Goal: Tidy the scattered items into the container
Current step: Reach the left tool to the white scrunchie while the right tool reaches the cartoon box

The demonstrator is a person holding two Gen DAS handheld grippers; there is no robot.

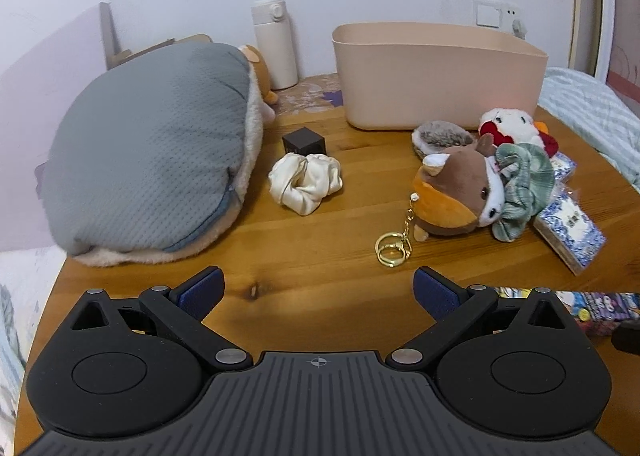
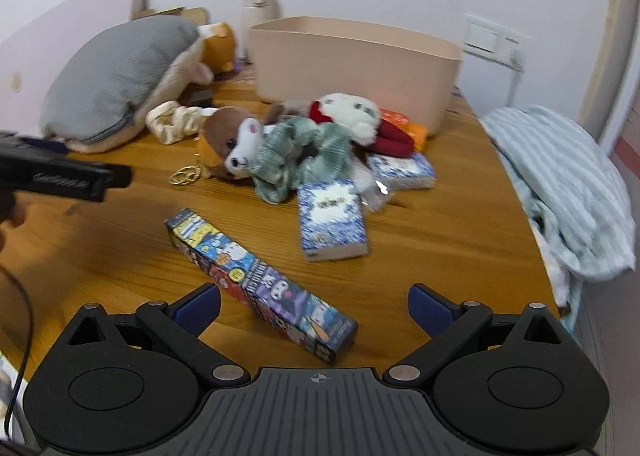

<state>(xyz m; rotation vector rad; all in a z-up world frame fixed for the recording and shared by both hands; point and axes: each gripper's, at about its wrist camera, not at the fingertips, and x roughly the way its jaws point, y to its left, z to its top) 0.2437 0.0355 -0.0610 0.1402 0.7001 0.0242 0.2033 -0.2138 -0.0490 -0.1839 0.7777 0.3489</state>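
Observation:
A beige plastic bin [image 1: 436, 72] [image 2: 352, 64] stands at the back of the wooden table [image 1: 312, 240]. Before it lie a cream scrunchie [image 1: 305, 182], a dark cube [image 1: 304, 141], a brown plush keychain [image 1: 456, 192] [image 2: 228, 144], a green scrunchie [image 1: 524, 184] [image 2: 296, 160], a white plush with red parts [image 1: 510, 128] [image 2: 352, 116] and blue-white tissue packs [image 1: 570, 232] [image 2: 332, 220]. My left gripper [image 1: 318, 292] hovers open over bare wood, short of the cream scrunchie. My right gripper [image 2: 314, 306] stands open with a long cartoon-printed box [image 2: 260, 280] lying between its fingers, untouched.
A large grey cushion [image 1: 148, 152] [image 2: 116, 76] fills the left side, with a white bottle [image 1: 276, 44] behind it. Striped bedding [image 2: 560, 184] lies past the table's right edge. The other gripper's dark body [image 2: 60, 176] juts in from the left of the right wrist view.

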